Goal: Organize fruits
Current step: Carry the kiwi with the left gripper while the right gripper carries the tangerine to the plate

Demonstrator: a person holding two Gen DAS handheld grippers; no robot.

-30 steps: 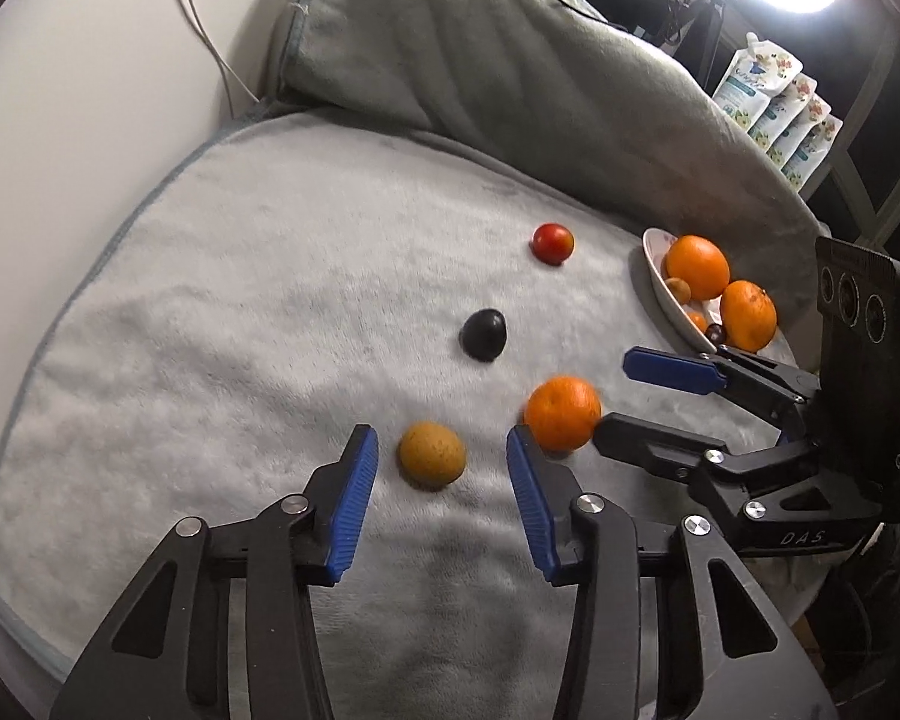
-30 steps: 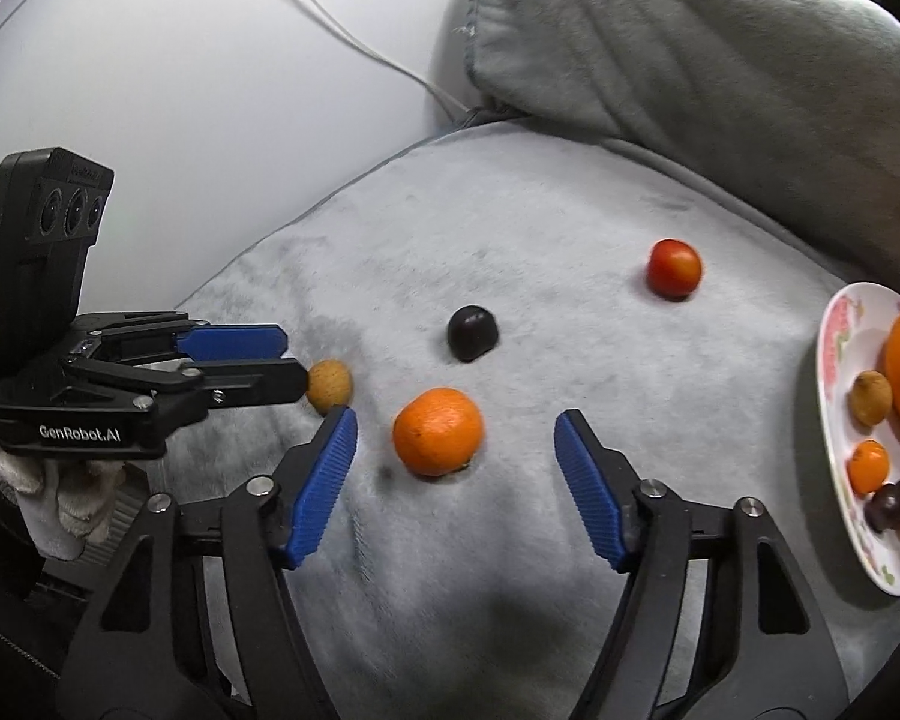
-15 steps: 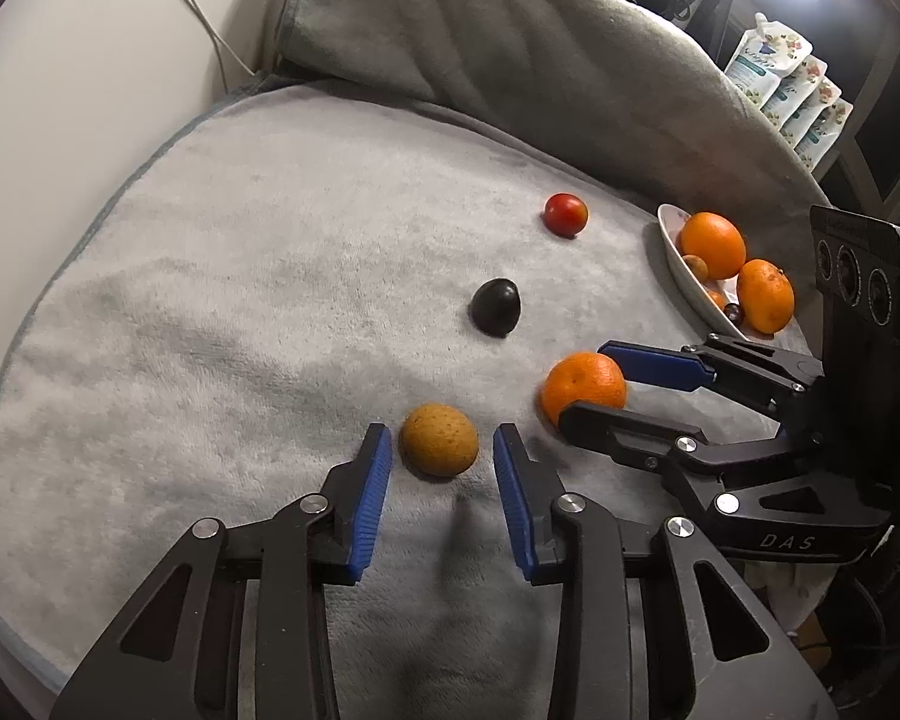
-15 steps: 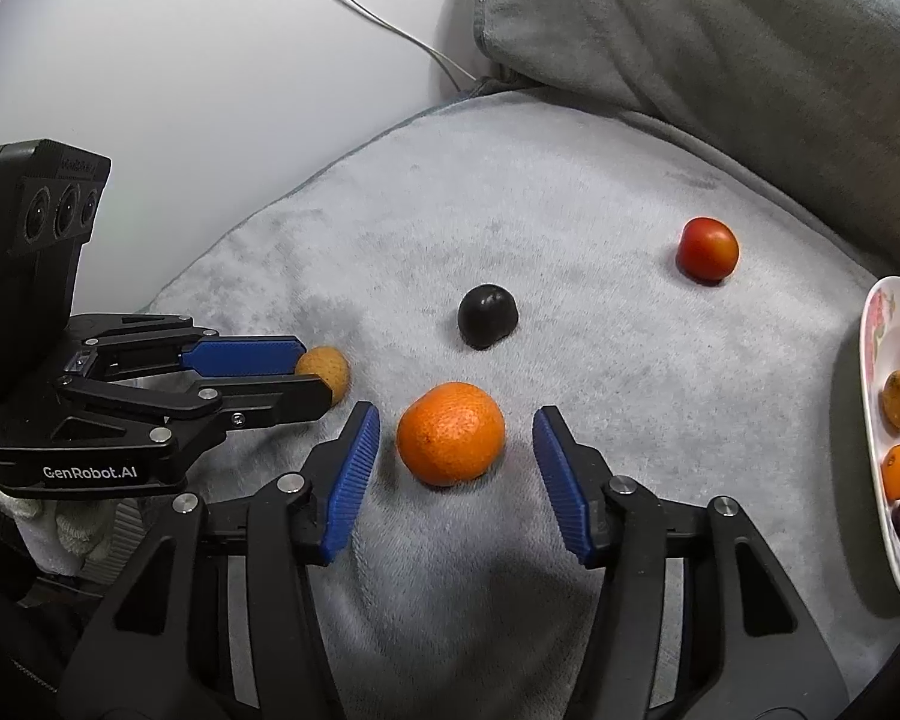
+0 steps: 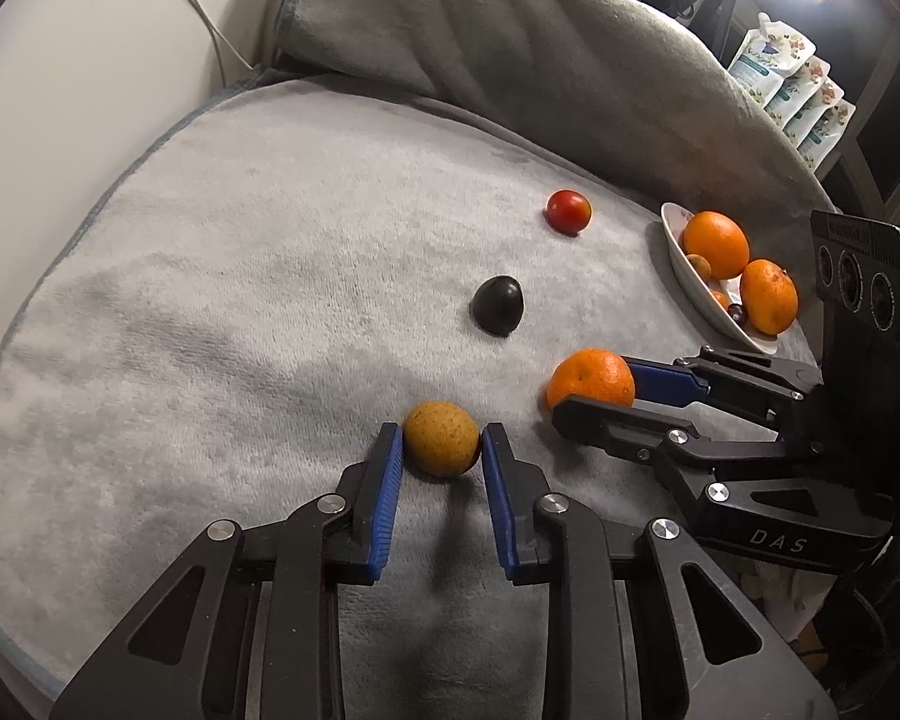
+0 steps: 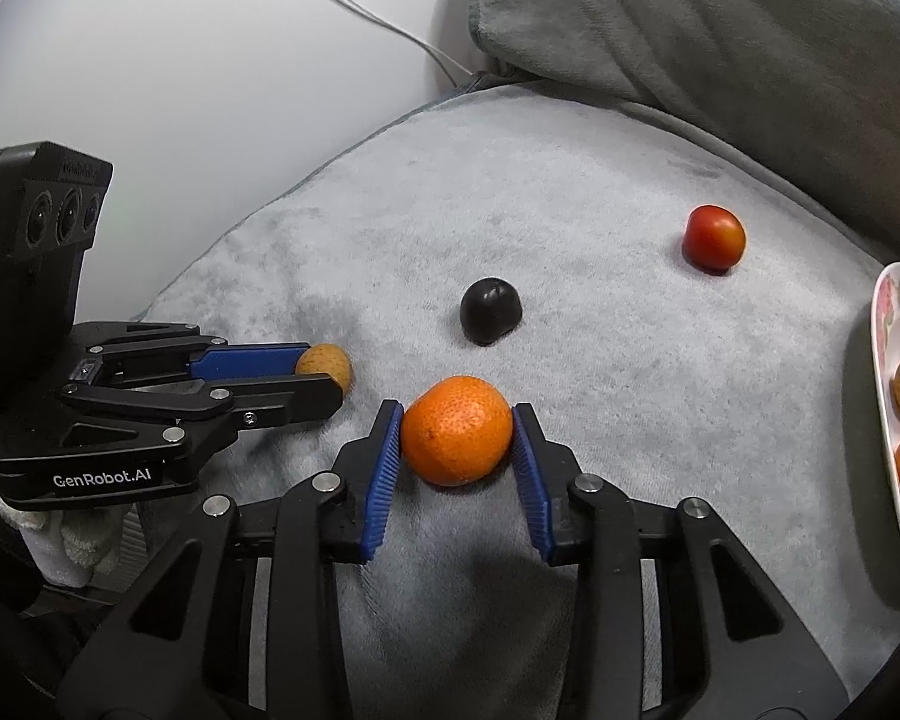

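Note:
My left gripper [image 5: 441,441] is shut on a small round brown fruit [image 5: 441,437] that rests on the grey towel [image 5: 240,276]. My right gripper [image 6: 457,429] is shut on an orange mandarin [image 6: 456,429], also on the towel. In the left wrist view the mandarin [image 5: 591,378] sits between the right gripper's fingers [image 5: 660,381]. In the right wrist view the brown fruit [image 6: 325,363] sits at the left gripper's fingertips [image 6: 252,360]. A dark plum [image 5: 498,304] [image 6: 489,310] and a red fruit [image 5: 568,211] [image 6: 713,237] lie loose beyond.
A white plate [image 5: 699,300] [image 6: 888,360] at the right holds oranges and several small fruits. A folded grey blanket [image 5: 510,36] lies along the back. A cable runs over the white table at the back left. Pouches [image 5: 798,84] stand at the far right.
Both grippers moved forward and closed: the left one onto the brown fruit, the right one onto the mandarin. The fruits themselves have stayed on the towel.

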